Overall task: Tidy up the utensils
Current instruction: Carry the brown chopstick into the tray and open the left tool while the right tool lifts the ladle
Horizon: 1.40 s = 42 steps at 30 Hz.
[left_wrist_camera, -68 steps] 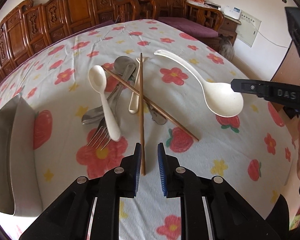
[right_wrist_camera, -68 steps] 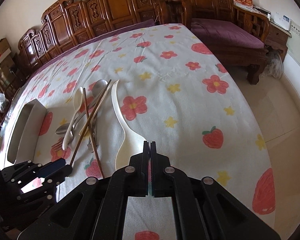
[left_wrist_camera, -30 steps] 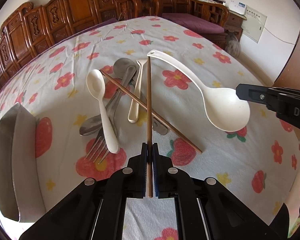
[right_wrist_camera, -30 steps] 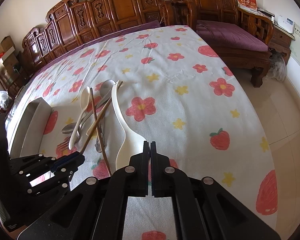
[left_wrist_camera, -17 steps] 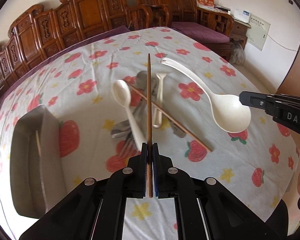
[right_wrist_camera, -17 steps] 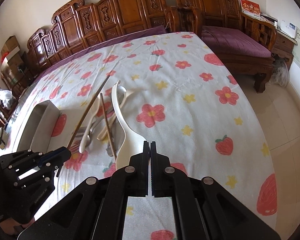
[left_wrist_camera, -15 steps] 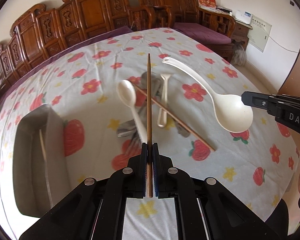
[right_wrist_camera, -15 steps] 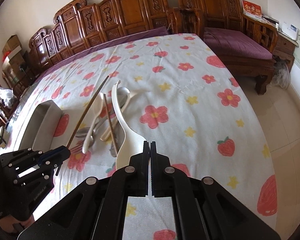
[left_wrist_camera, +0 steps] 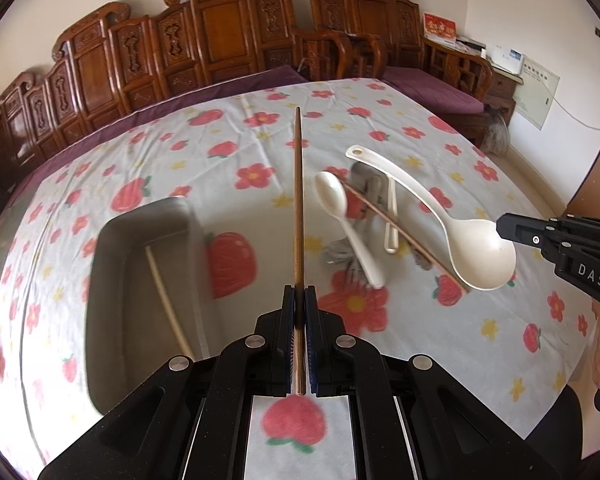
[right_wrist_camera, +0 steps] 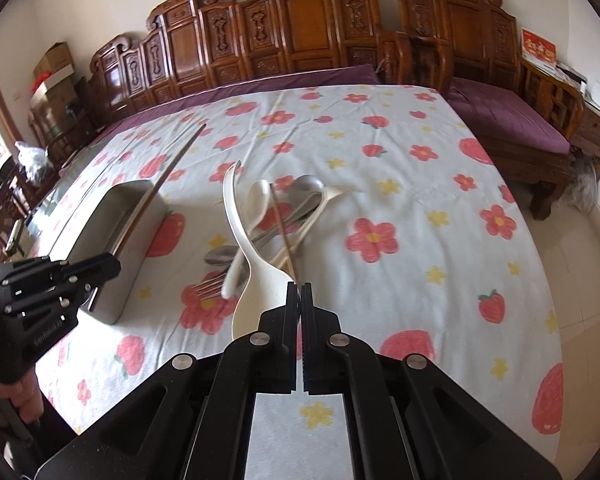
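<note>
My left gripper (left_wrist_camera: pixel 299 300) is shut on a brown chopstick (left_wrist_camera: pixel 298 200) and holds it in the air, pointing forward, just right of the grey metal tray (left_wrist_camera: pixel 112 240). The tray holds one pale chopstick (left_wrist_camera: pixel 168 296). My right gripper (right_wrist_camera: pixel 299 292) is shut on the bowl of a large white ladle spoon (right_wrist_camera: pixel 240 240), also seen in the left wrist view (left_wrist_camera: pixel 452 232), lifted above the utensil pile. On the cloth lie a small white spoon (left_wrist_camera: pixel 348 224), a second brown chopstick (left_wrist_camera: pixel 400 236), a fork (right_wrist_camera: pixel 208 284) and metal spoons (right_wrist_camera: pixel 300 196).
The table wears a white cloth with red flowers and strawberries (right_wrist_camera: pixel 380 160). Carved wooden chairs (right_wrist_camera: pixel 300 40) line the far side. The table's right edge (right_wrist_camera: pixel 540 280) drops to a tiled floor. The tray also shows at the left of the right wrist view (right_wrist_camera: pixel 112 240).
My left gripper closed on the brown chopstick, lifted it off the pile and carried it left toward the tray. My right gripper kept holding the ladle above the pile.
</note>
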Tool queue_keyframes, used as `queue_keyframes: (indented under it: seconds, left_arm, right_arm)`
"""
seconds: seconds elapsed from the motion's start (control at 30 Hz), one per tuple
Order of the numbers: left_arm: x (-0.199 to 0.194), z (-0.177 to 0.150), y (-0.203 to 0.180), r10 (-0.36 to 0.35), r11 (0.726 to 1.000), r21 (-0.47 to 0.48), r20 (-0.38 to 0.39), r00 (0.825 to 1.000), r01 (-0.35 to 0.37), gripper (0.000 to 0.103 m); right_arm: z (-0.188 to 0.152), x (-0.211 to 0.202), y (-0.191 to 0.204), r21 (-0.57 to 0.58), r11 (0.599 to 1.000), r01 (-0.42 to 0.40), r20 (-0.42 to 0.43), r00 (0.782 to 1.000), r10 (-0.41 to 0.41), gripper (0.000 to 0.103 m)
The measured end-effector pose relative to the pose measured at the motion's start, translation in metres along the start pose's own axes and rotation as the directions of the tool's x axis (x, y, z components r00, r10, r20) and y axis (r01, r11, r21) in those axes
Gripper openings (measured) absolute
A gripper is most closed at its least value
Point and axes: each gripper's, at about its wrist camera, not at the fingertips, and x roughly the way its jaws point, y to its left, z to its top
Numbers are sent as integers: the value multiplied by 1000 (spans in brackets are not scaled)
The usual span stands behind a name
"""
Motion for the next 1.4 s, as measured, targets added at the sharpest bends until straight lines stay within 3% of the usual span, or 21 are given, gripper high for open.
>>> queue_keyframes:
  seconds: [0.57,1.0,1.4]
  left_arm:
    - [-15,-27,89,74,992,-105,-22,997,-76,4]
    - [4,-35,116,85,983,-155,-60,995,-93,4]
    - [-33,-46,142,62,985,-161,9,998,-60,5]
  right_arm:
    - [-10,-1,50,-87,994,-61,-17,998,60,2]
    - [-5,16,102,-124,986,-108,-30,994,105,2]
    - [13,34,161,-124,983,-134,-41,991,130,2]
